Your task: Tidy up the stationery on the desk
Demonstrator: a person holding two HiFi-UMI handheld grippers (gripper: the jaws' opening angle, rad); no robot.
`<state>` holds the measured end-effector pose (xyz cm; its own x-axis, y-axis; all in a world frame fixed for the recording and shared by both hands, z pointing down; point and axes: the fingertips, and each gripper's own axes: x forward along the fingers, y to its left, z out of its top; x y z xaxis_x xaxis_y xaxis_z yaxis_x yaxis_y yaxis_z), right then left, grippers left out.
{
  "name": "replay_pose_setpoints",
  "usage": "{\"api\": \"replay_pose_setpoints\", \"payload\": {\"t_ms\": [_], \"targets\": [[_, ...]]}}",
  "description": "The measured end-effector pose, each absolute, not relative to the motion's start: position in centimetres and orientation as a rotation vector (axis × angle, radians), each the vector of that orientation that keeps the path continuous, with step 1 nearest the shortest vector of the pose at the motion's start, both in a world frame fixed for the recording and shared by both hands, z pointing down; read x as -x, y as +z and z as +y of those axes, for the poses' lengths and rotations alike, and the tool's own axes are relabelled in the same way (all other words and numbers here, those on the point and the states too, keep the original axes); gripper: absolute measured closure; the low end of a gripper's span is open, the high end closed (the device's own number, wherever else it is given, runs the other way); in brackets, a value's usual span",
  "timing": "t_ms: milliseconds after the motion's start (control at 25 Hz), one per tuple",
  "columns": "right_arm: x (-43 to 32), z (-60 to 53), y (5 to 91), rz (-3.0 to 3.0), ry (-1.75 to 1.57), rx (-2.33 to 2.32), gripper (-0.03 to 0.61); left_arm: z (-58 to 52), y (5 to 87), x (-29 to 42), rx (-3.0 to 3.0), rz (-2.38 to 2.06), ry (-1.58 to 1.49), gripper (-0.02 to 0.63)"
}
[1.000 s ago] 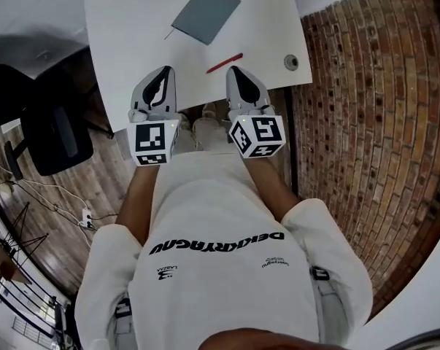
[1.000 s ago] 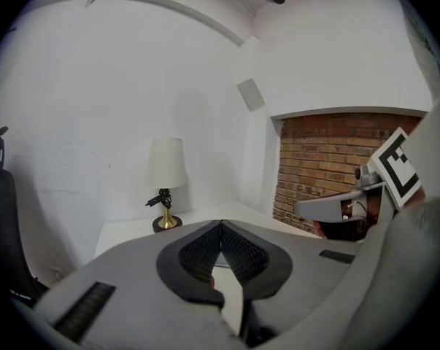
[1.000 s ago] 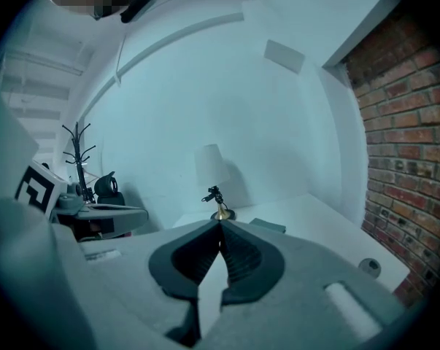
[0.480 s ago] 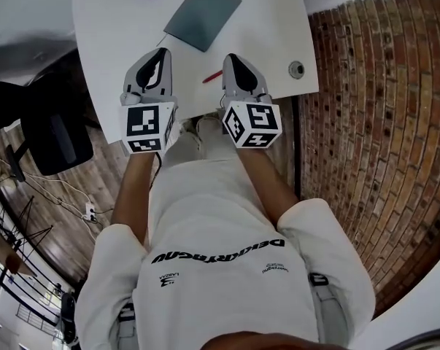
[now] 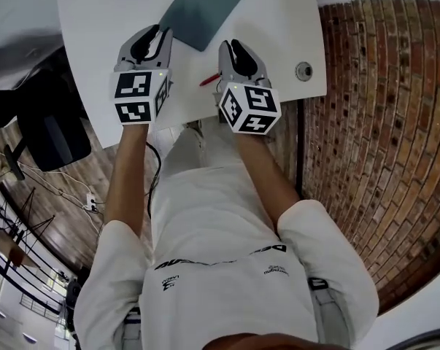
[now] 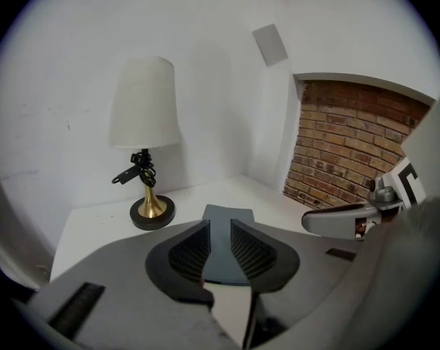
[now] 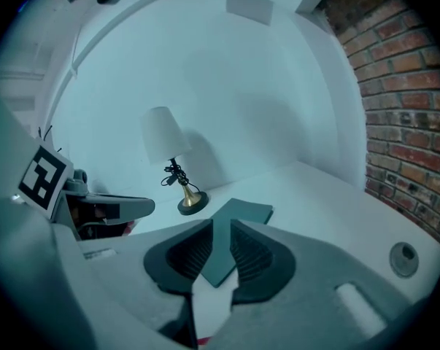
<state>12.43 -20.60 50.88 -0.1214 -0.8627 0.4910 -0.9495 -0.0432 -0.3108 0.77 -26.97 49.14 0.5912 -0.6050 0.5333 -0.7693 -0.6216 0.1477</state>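
On the white desk (image 5: 292, 13), a grey notebook (image 5: 201, 9) lies far-centre and a red pen (image 5: 209, 79) lies nearer, between the two tools.
Jaws of left gripper (image 5: 149, 41) and right gripper (image 5: 236, 52) have just been opening and stand apart, nothing between them. Notebook: flat, matte, probably light and stiff; pinch a corner. Pen: slim, smooth, may roll; grip mid-barrel.

A home office or study corner.
A white bench (image 5: 278, 20) carries a table lamp (image 6: 145, 122) beyond the left fingers (image 6: 192, 248). A brick wall (image 5: 380, 159) stands to their right, and a black office chair (image 5: 52, 133) on wooden floor (image 5: 81, 170) to their left.
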Motion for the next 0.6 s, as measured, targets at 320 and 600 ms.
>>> {"api": "replay_pose_setpoints", "payload": {"t_ms": [320,600], "targets": [[-13.5,-23.3,55.8,-1.971,1.035,-1.984,0.489,-30.7,53.6,-1.9,-2.405,-1.050,0.713,0.511],[-14.2,-25.1,58.9,-1.878,1.145,-1.979,0.477,-33.3,56.9,-3.2,-2.375,-0.968,0.784,0.505]]}}
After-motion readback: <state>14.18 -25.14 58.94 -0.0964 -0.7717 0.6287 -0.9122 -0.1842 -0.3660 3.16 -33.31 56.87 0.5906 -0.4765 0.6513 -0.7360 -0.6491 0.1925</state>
